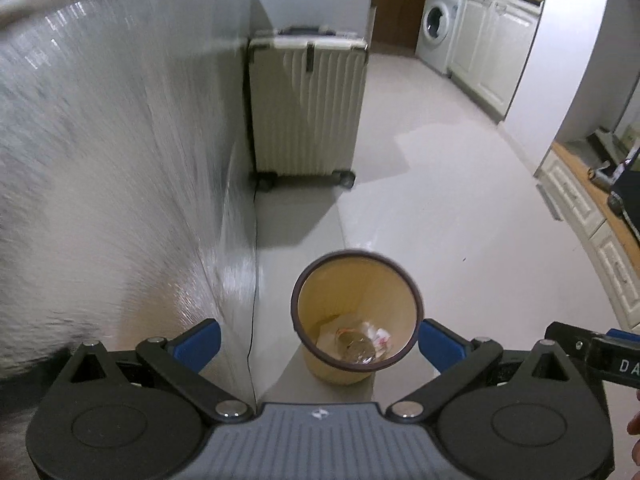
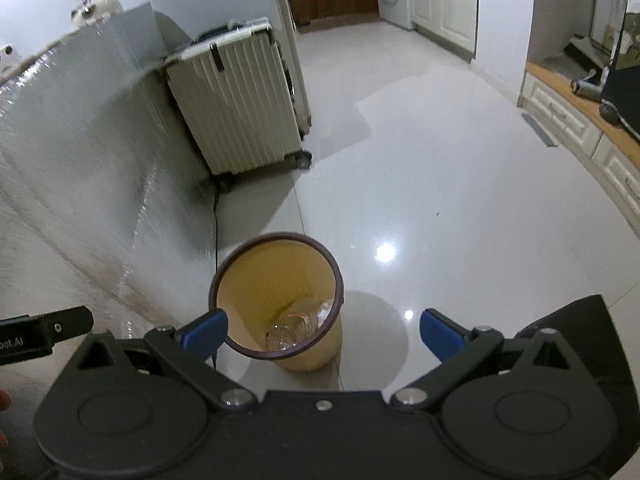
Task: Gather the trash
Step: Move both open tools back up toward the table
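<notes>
left gripper [image 1: 318,340] spread wide, nothing between the blue fingers [image 1: 198,342]. right gripper [image 2: 324,334] same, splayed and empty.

bin [image 1: 356,316] stands upright on the floor [image 1: 460,208] below both. left view: it sits between the fingers, rim close to the 3 o'clock finger, clear of the 9 o'clock one. right view: bin [image 2: 276,296] is off toward 9 o'clock, the 9 o'clock finger [image 2: 204,330] overlaps its rim in the picture; contact or just in front, cannot tell.

trash [image 1: 360,342] lies at the bottom of the bin: crumpled clear plastic plus white paper with red marks. right view shows only the clear plastic [image 2: 294,328], rim hides the rest.

left view catches the other gripper's body at 3 o'clock; right view catches it at 9 o'clock. right view alone shows a ceiling light glare on the tiles at 2 o'clock of the bin.

glossy pale tile floor. grey ribbed panel [image 1: 120,160] at 9 o'clock, thin black cable [image 1: 254,280] along its base. cream ribbed suitcase [image 1: 306,104] on wheels at 12 o'clock. washing machine [image 1: 438,32] and white cabinets [image 1: 496,48] far at 1 o'clock.
</notes>
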A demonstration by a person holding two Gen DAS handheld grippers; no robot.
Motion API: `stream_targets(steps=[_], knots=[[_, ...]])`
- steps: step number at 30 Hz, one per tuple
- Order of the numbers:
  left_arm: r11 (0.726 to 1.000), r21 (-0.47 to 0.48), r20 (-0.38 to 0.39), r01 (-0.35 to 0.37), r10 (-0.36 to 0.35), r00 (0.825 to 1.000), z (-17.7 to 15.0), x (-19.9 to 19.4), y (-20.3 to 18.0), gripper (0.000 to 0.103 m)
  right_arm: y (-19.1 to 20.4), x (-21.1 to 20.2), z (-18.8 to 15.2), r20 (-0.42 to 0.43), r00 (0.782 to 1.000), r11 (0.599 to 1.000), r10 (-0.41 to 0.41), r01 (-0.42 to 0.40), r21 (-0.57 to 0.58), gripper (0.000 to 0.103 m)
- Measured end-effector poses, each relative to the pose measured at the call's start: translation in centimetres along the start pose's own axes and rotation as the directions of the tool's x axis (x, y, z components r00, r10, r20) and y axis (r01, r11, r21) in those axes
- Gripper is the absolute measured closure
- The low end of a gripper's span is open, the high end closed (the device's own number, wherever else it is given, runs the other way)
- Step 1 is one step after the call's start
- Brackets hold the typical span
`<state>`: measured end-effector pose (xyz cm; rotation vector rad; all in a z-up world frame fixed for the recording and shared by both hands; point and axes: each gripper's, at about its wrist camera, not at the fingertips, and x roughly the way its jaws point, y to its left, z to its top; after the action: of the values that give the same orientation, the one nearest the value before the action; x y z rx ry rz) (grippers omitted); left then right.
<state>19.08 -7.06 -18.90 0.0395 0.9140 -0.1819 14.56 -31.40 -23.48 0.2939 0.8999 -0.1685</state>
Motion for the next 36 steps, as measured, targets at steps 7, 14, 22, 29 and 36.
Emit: stream_targets(steps=[7,14,22,29,36], knots=[[0.999,0.019,0.115,0.035,-0.037,0.993,0.8,-6.0,-0.7,0.0,0.0,-6.2,0.7,0.087,0.996,1.0,0.001,0.0,-0.016,0.0],[0.996,0.059,0.22,0.062,-0.074,0.973,1.0,-12.5,-1.5,0.0,-0.4,-13.1,1.4,0.215,0.977,1.0,0.008,-0.006,-0.012,0.0],[0.996,0.064,0.353,0.058,-0.077,0.932,1.6,-19.5,-1.1,0.0,0.8,-19.3,2.1,0.341,0.939,0.999,0.045,-0.032,-0.043,0.0],[0.999,0.017,0.444,0.04,-0.043,0.895,2.3,-23.8,2.2,0.0,3.2,-23.0,3.0,0.425,0.901,0.995,0.086,-0.055,-0.085,0.0],[0.999,-0.05,0.491,0.006,0.02,0.871,3.5,-26.2,8.5,0.0,8.0,-24.8,4.8,0.474,0.865,0.984,0.163,-0.107,-0.144,0.0]])
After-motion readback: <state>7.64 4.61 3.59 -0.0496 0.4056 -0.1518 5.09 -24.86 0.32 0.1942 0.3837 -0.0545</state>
